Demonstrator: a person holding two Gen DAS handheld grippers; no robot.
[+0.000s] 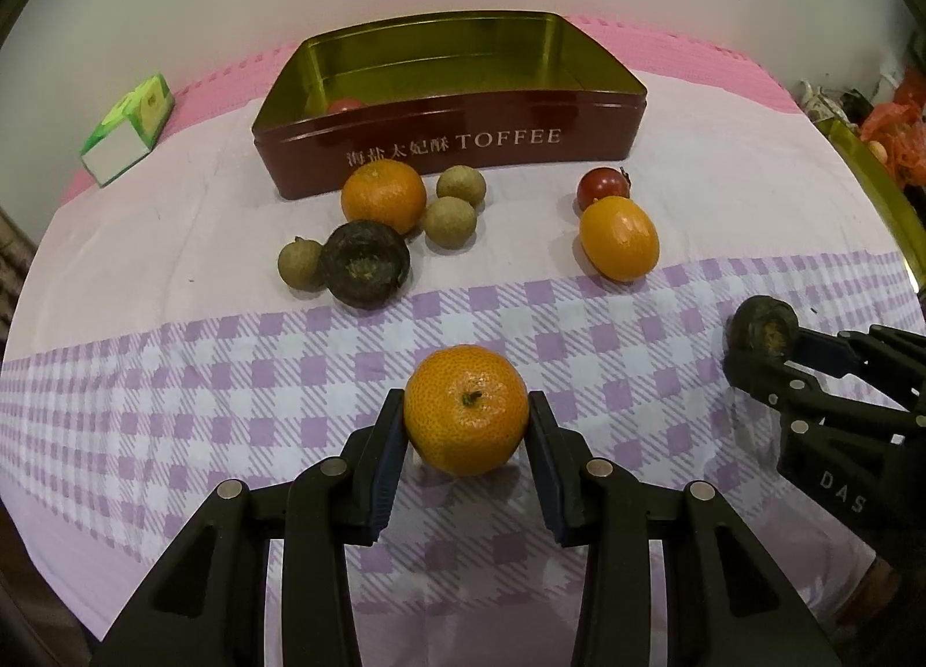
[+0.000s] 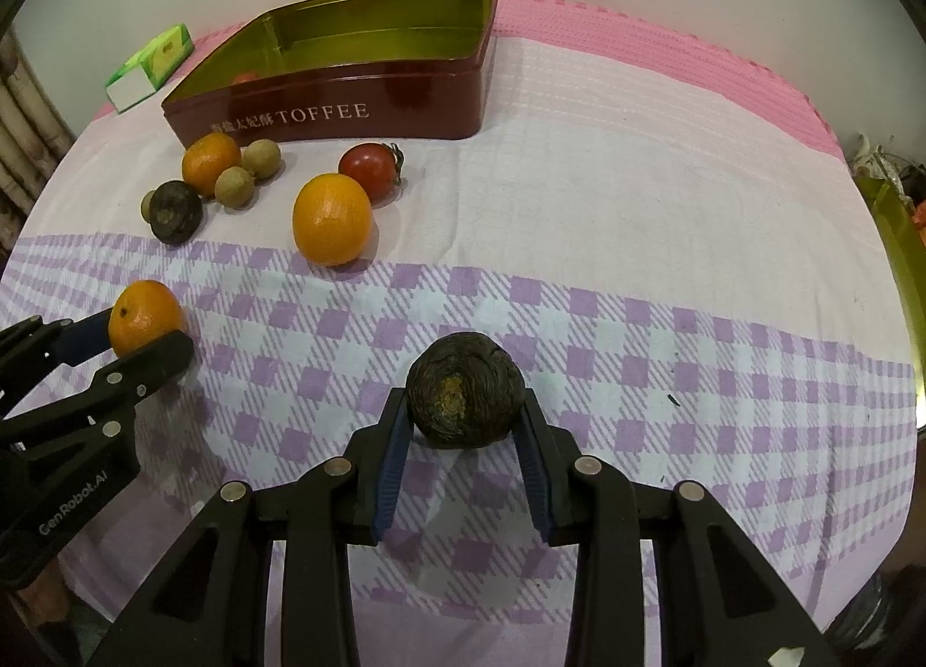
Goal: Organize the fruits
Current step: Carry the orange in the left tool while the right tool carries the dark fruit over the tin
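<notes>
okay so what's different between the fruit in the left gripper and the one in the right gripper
The mandarin is bright orange with smooth, dimpled skin; the dark fruit is brownish-black, rough and ridged. The mandarin shows a small green stem; the dark fruit shows a yellowish scar. The left gripper holds the mandarin, the right gripper the dark fruit. Both are round, similar in size, and pinched between blue pads over the checked cloth.

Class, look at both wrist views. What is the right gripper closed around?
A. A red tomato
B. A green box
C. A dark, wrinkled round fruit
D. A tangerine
C: the right gripper pinches the dark wrinkled fruit, while the left gripper grips the tangerine.
</notes>
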